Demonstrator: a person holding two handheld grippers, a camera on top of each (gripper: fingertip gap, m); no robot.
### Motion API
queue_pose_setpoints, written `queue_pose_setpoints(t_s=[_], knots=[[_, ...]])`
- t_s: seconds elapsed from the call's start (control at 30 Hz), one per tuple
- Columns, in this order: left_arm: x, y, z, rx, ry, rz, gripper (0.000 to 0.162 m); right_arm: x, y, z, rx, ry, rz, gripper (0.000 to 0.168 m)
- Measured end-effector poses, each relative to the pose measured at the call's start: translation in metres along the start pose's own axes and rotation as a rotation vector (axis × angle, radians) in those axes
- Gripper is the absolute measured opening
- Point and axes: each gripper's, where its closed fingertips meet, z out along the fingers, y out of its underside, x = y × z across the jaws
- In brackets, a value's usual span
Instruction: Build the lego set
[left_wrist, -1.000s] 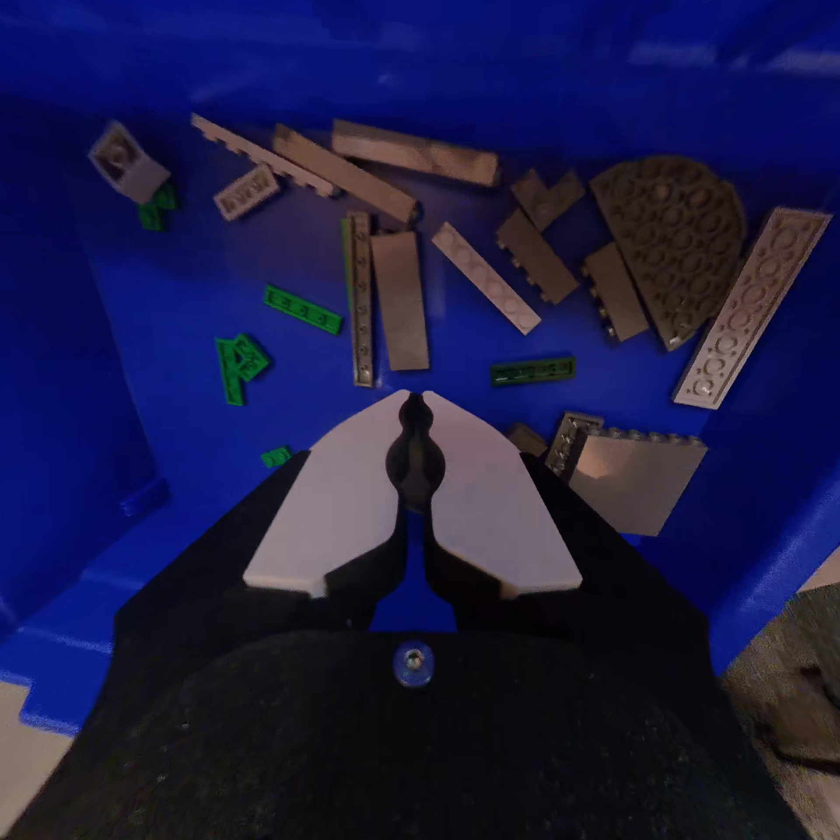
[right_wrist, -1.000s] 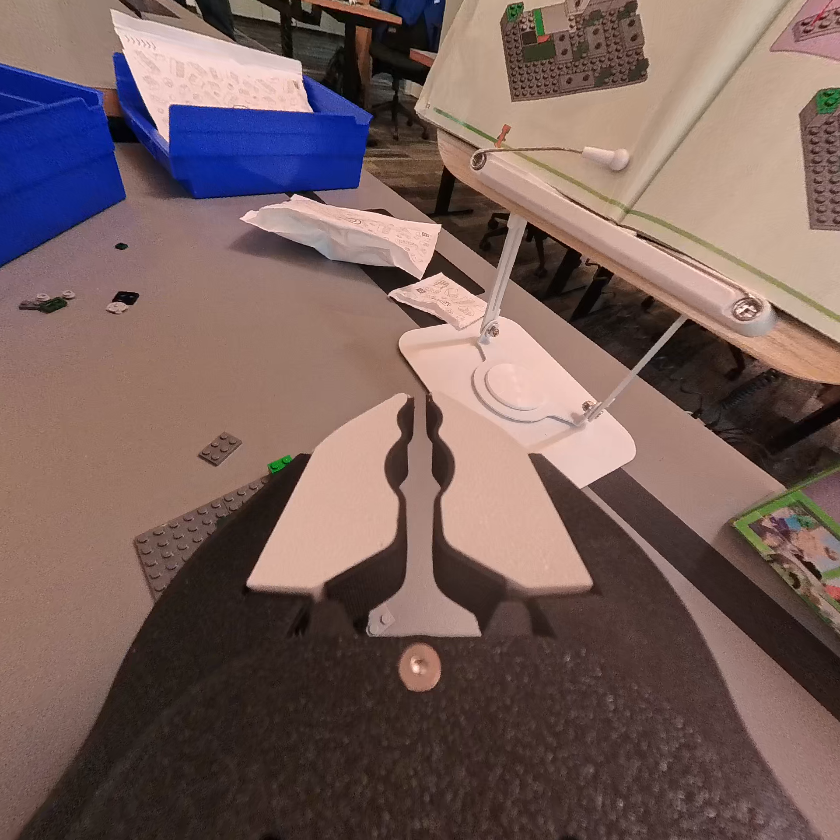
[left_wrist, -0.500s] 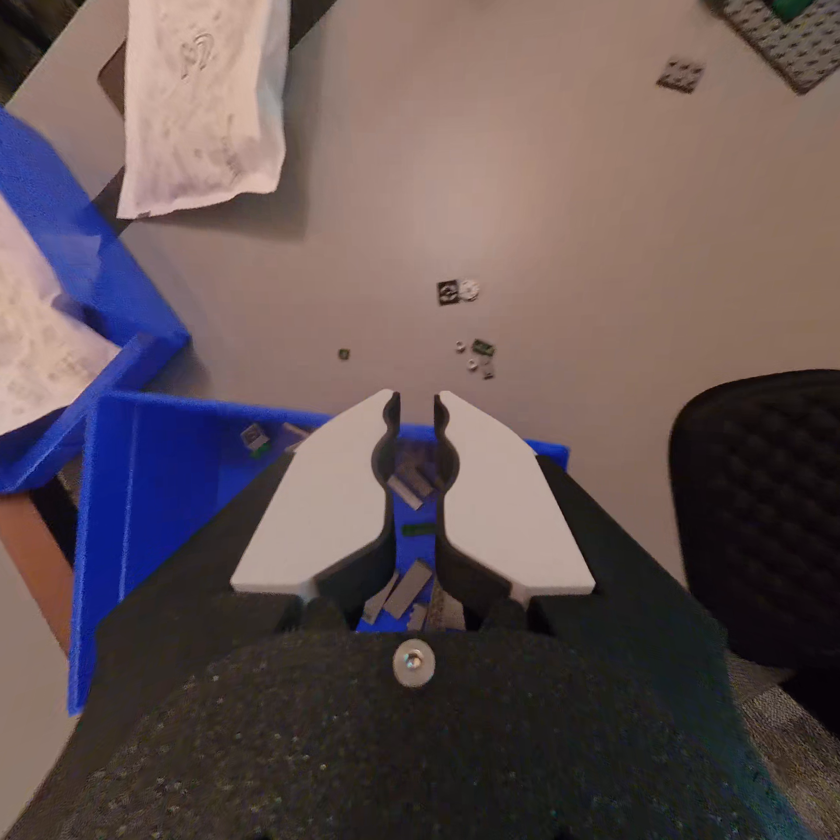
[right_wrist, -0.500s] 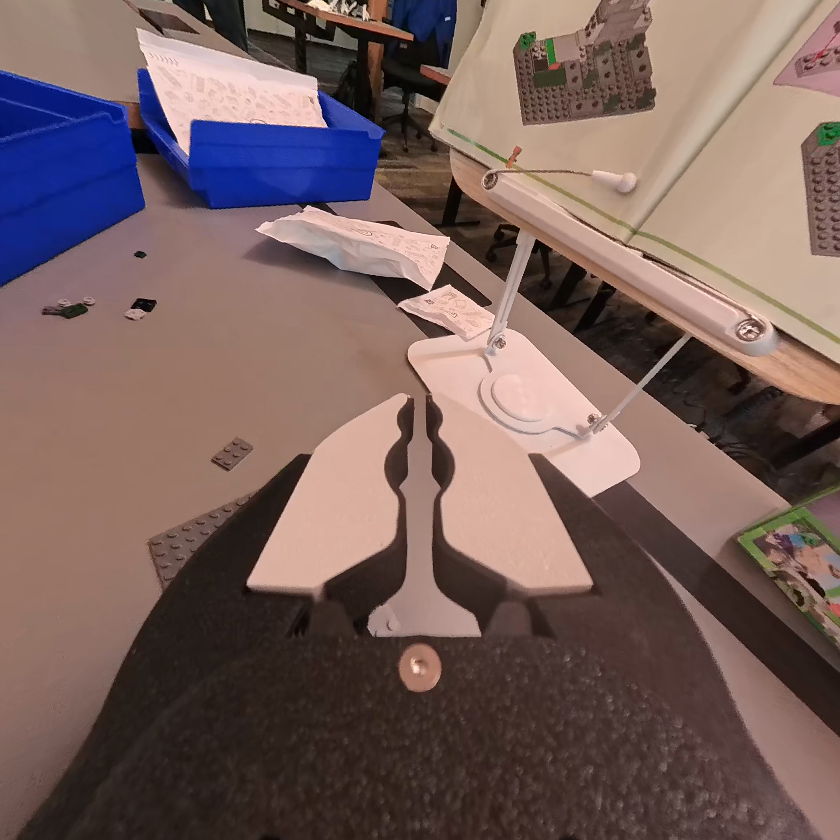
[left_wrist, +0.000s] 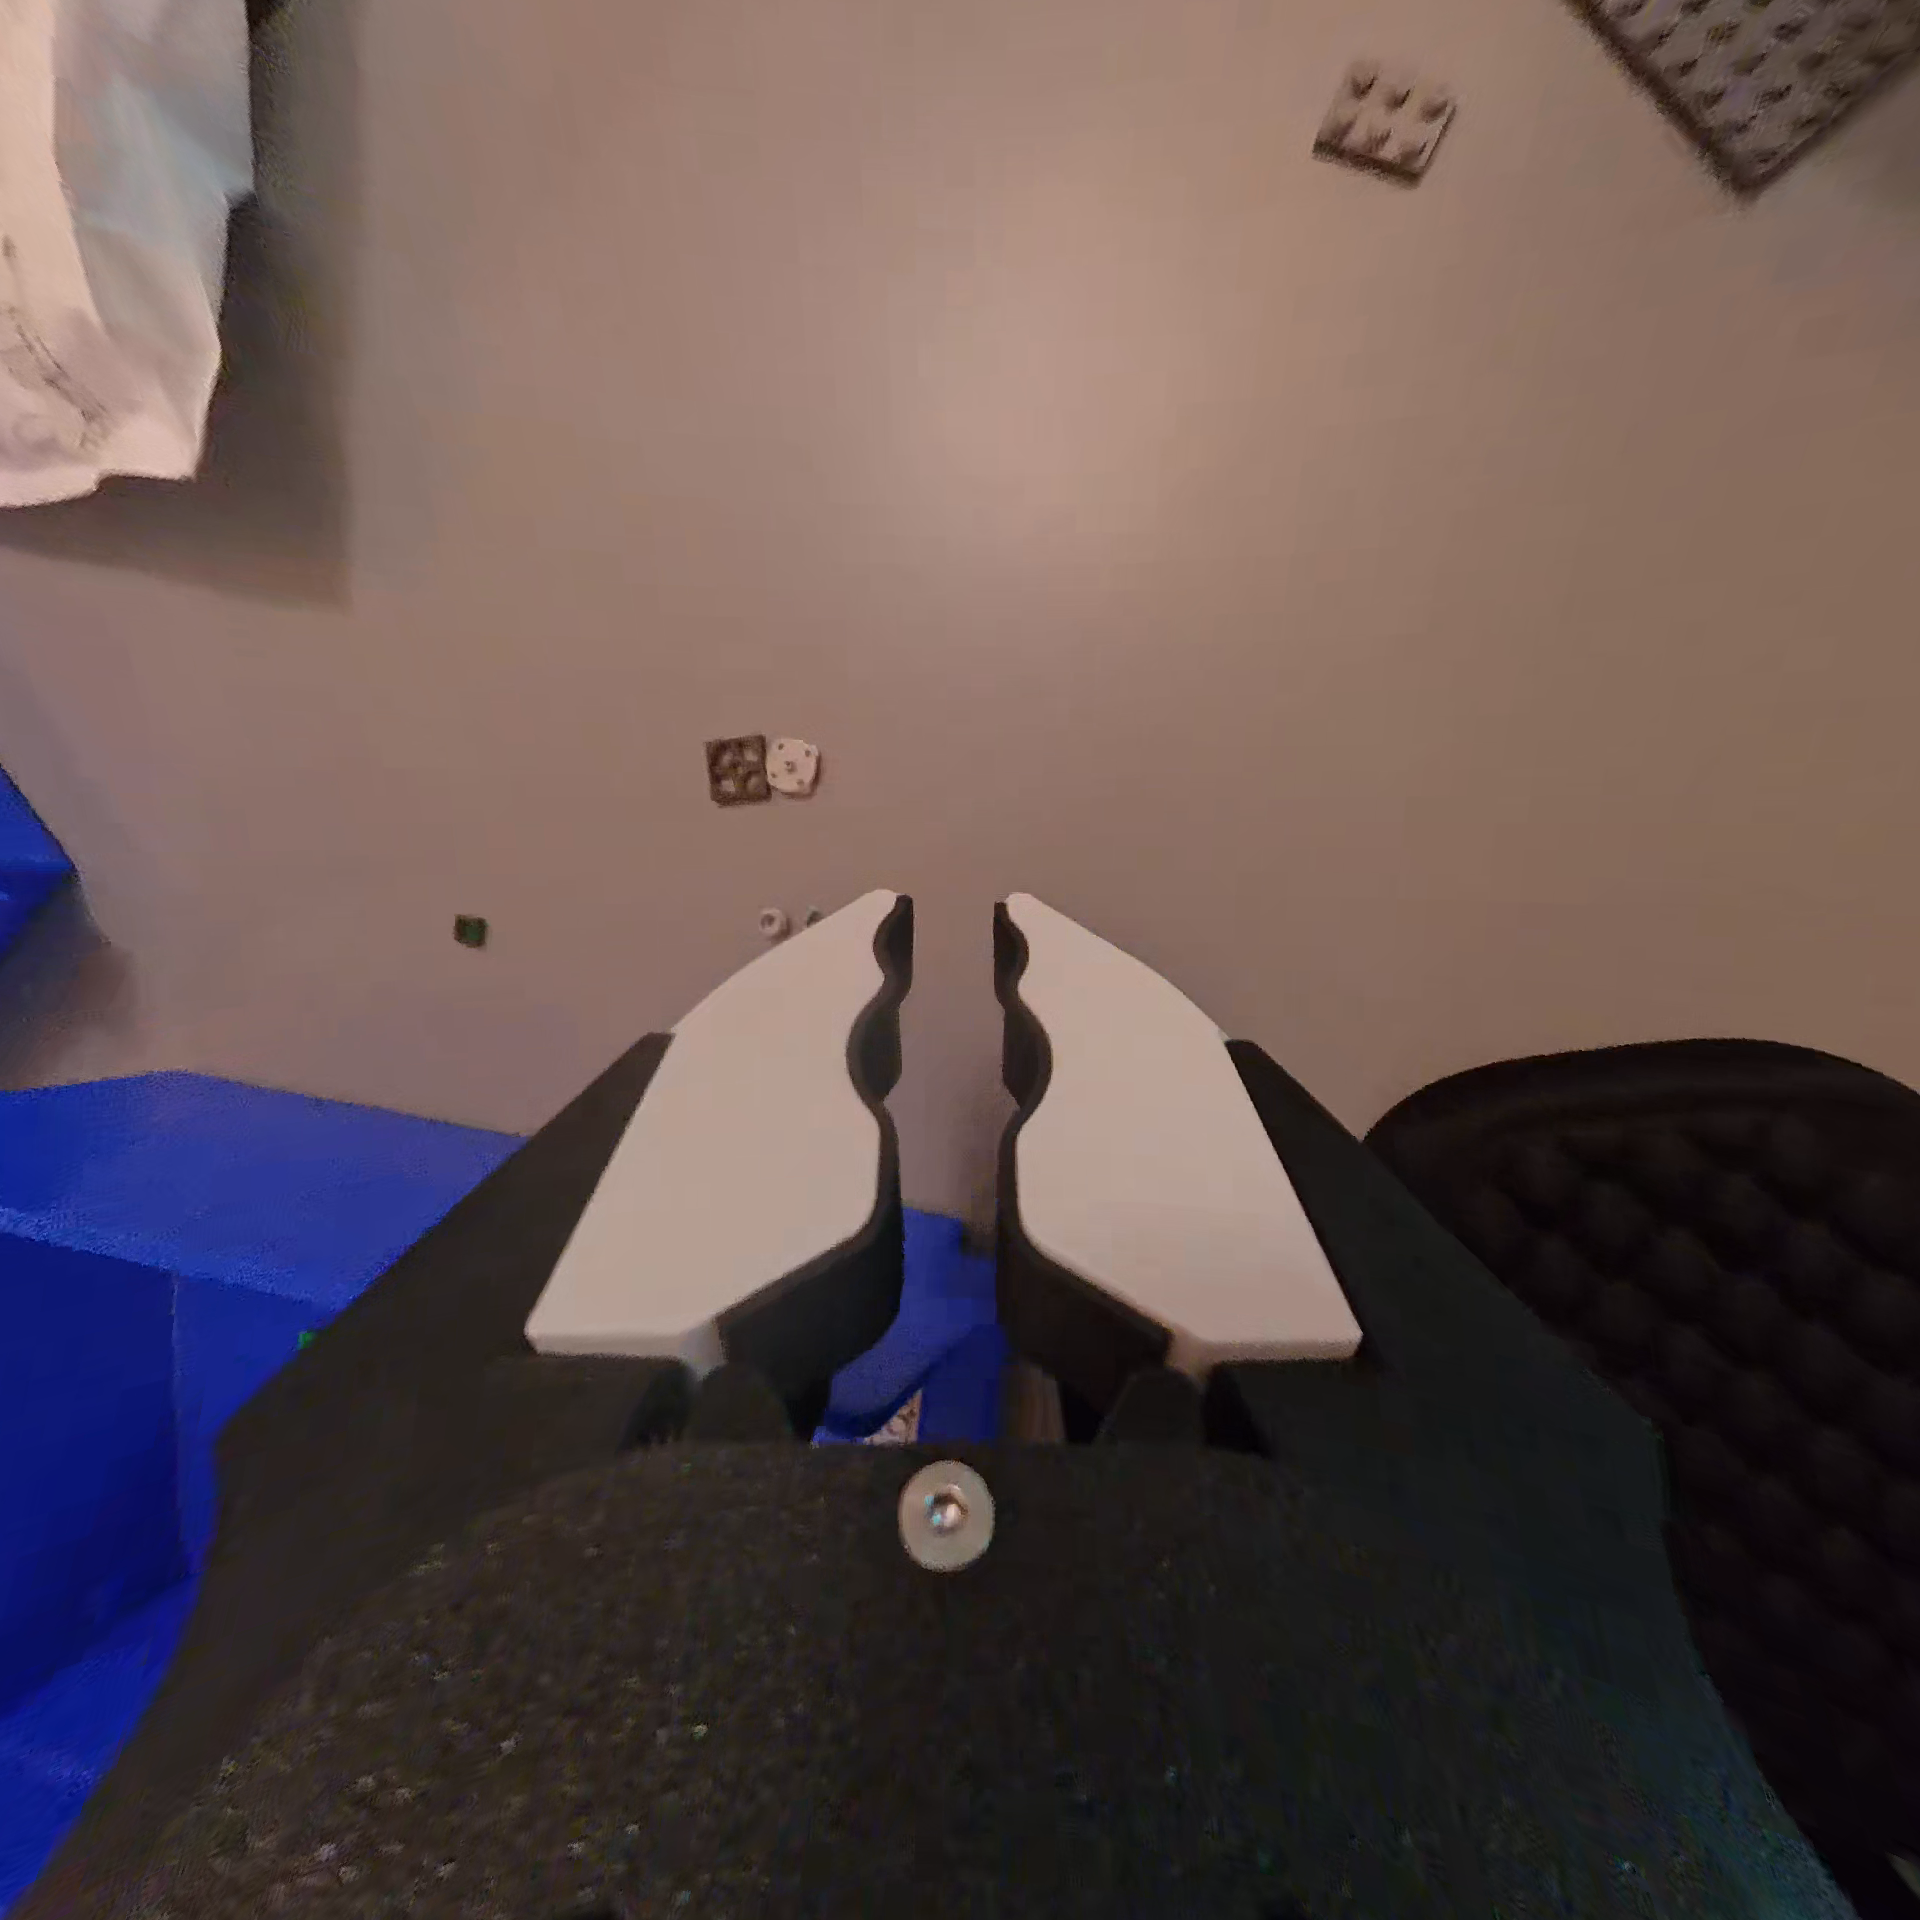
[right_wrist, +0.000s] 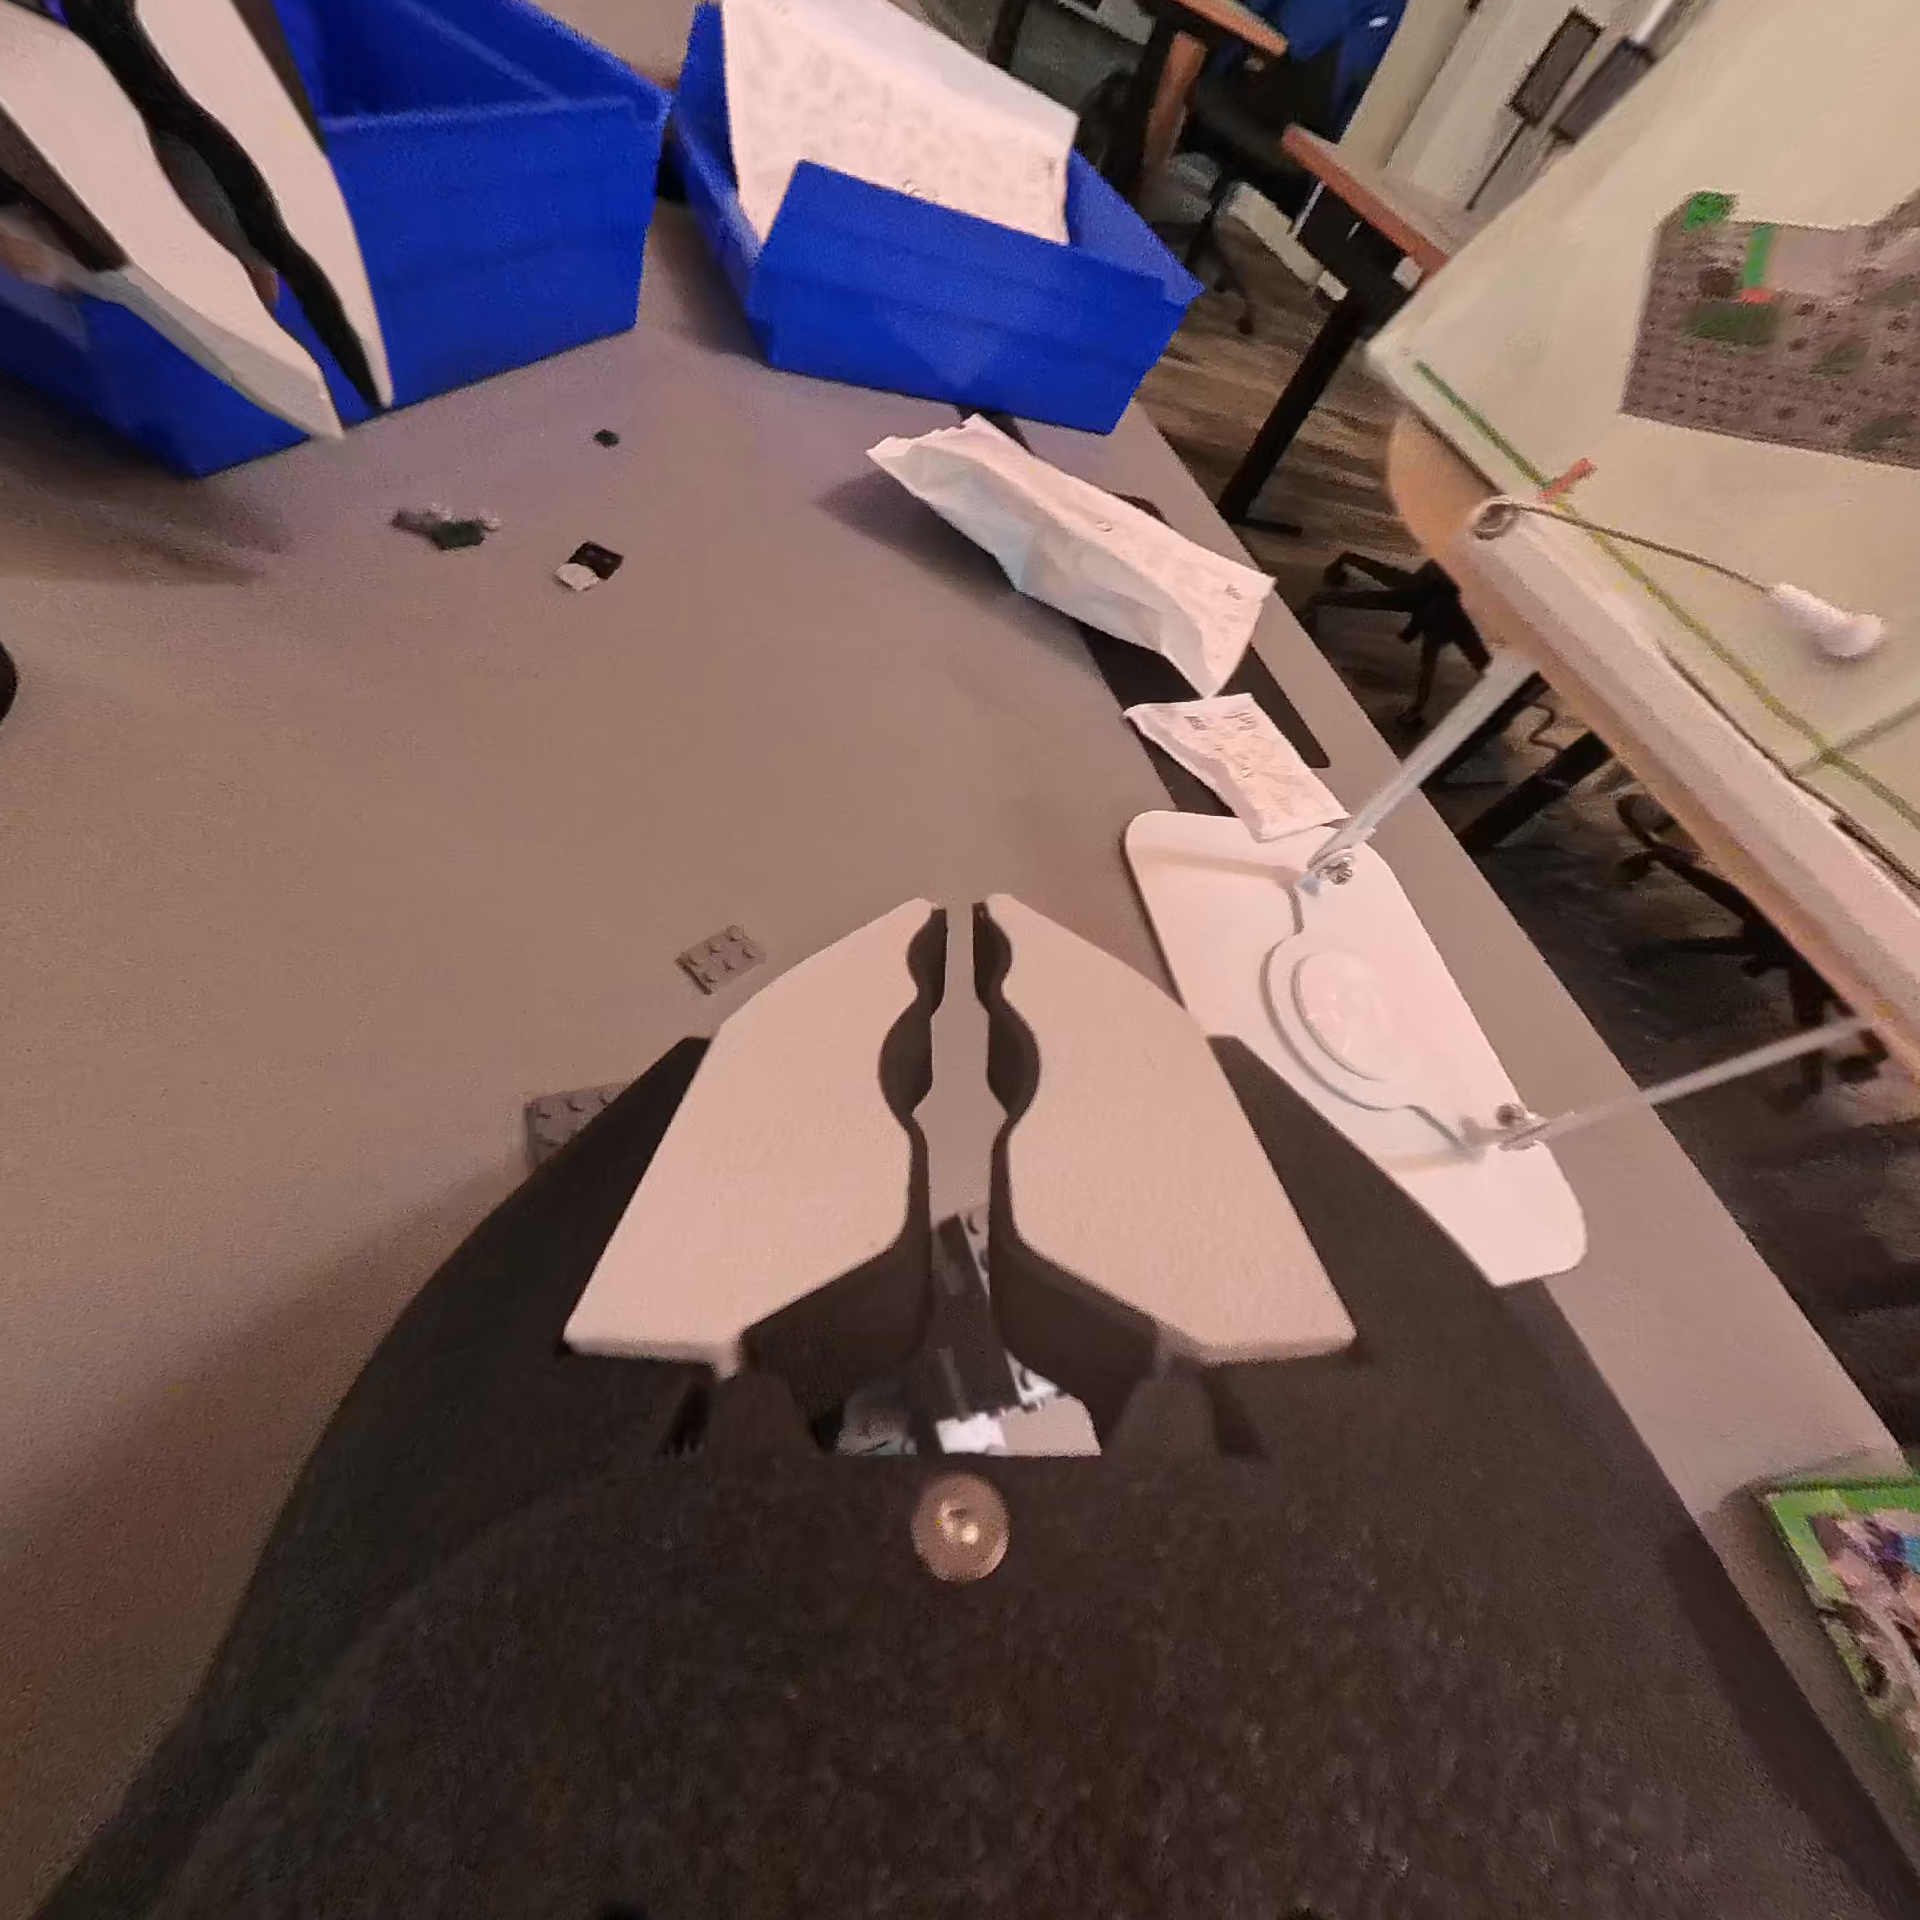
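My left gripper (left_wrist: 953, 914) hangs above the grey table (left_wrist: 1143, 520) just past the blue bin (left_wrist: 208, 1174). Its jaws stand a little apart with nothing between them. It also shows in the right wrist view (right_wrist: 353, 410) at the top left. My right gripper (right_wrist: 958, 914) is above the table, jaws almost touching and empty. A small grey plate (right_wrist: 720, 956) (left_wrist: 1382, 120) lies loose just left of its tips. A corner of the grey baseplate (right_wrist: 566, 1122) (left_wrist: 1756, 73) shows, mostly hidden under the right gripper. A black tile (left_wrist: 738, 769) and a white round piece (left_wrist: 792, 767) lie ahead of the left gripper.
Two blue bins (right_wrist: 488, 208) (right_wrist: 966, 281) stand at the back, one with a paper sheet. White bags (right_wrist: 1070, 540) (right_wrist: 1236, 769) lie near the far edge. A white stand base (right_wrist: 1351, 1039) holds the instruction booklet (right_wrist: 1714, 260) at the right. A black chair (left_wrist: 1683, 1299) sits beside the table. Some 25 centimetres of space lies between my two pairs of fingers. The left tips stand about 9 centimetres off the white round piece (left_wrist: 792, 767). It turns up in the right wrist view (right_wrist: 579, 579) as well. My left gripper's tips are some 10 centimetres from the black tile (left_wrist: 738, 769). It is also in sight in the right wrist view (right_wrist: 597, 560).
My left gripper has come up out of the blue bin, empty, opened a little, and moved forward over the table. It now shows in the right wrist view, which has shifted.
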Motion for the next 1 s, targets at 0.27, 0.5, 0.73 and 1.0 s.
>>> queue_pose_setpoints(t_s=[0.27, 0.5, 0.73, 1.0], knots=[[-0.005, 0.017, 0.01, -0.082, -0.161, 0.018, 0.009, -0.002, -0.005, -0.003, 0.038, -0.033, 0.035, 0.003], [-0.005, 0.034, 0.002, -0.161, -0.149, 0.016, 0.012, 0.01, -0.015, -0.015, 0.079, 0.004, 0.053, 0.003], [-0.038, 0.02, -0.07, 0.003, -0.171, -0.131, 0.023, 0.012, -0.019, -0.02, 0.088, 0.013, 0.049, 0.003], [-0.134, 0.158, -0.157, -0.096, -0.409, -0.566, 0.038, 0.019, -0.018, -0.023, 0.101, 0.018, 0.082, 0.003]])
